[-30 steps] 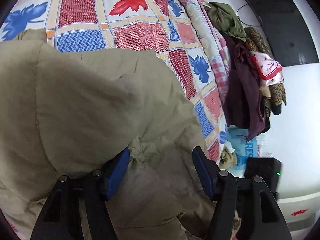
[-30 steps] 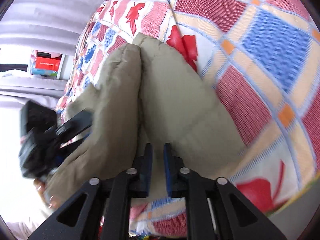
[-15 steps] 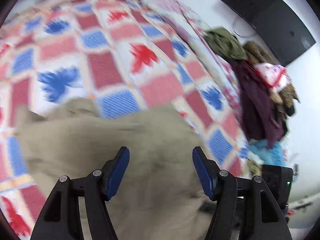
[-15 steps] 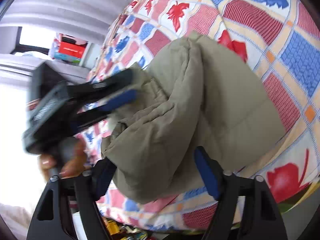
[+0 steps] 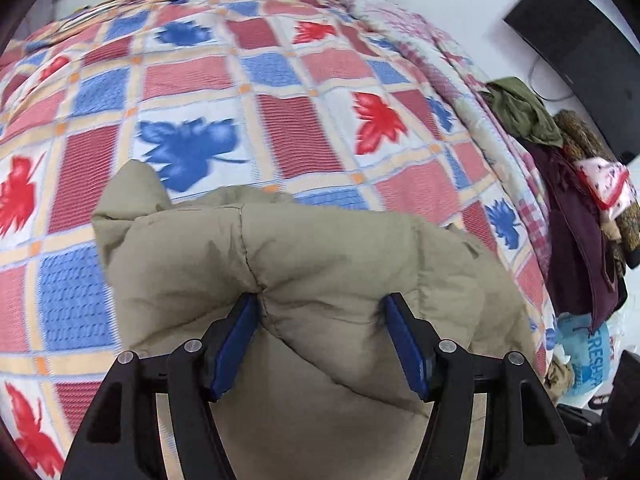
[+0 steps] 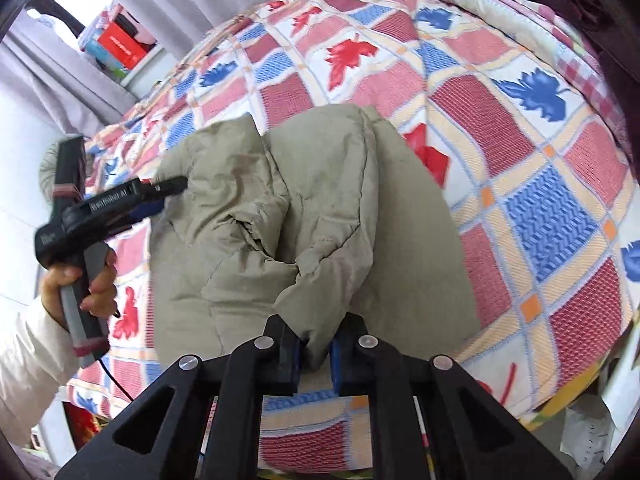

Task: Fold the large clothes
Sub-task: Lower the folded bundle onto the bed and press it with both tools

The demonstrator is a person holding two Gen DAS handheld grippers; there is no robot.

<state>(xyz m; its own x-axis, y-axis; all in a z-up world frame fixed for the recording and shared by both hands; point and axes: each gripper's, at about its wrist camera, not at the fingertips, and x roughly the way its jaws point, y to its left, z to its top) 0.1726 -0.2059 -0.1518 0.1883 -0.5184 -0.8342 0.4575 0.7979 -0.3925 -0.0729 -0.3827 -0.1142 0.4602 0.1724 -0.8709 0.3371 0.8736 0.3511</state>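
Note:
A bulky khaki padded jacket (image 5: 304, 264) lies bunched on a bed with a red, blue and white leaf-patterned quilt (image 5: 280, 92). My left gripper (image 5: 322, 312) is open, its blue pads on either side of a puffed fold of the jacket, pressing into it. In the right wrist view the jacket (image 6: 312, 200) lies folded over itself, and my right gripper (image 6: 314, 354) is shut on a lower corner of it. The left gripper (image 6: 160, 196) shows there at the jacket's far left edge, held by a hand.
A pile of dark and green clothes (image 5: 572, 184) hangs at the bed's right side, under a black screen (image 5: 580, 28). A blue bag (image 5: 588, 360) sits below. Curtains and a shelf with boxes (image 6: 116, 44) stand beyond the bed's far end.
My right gripper opened and has shut again on the jacket's corner. My left gripper pulled back and up, then came down onto the jacket's fold. The jacket now lies more compact.

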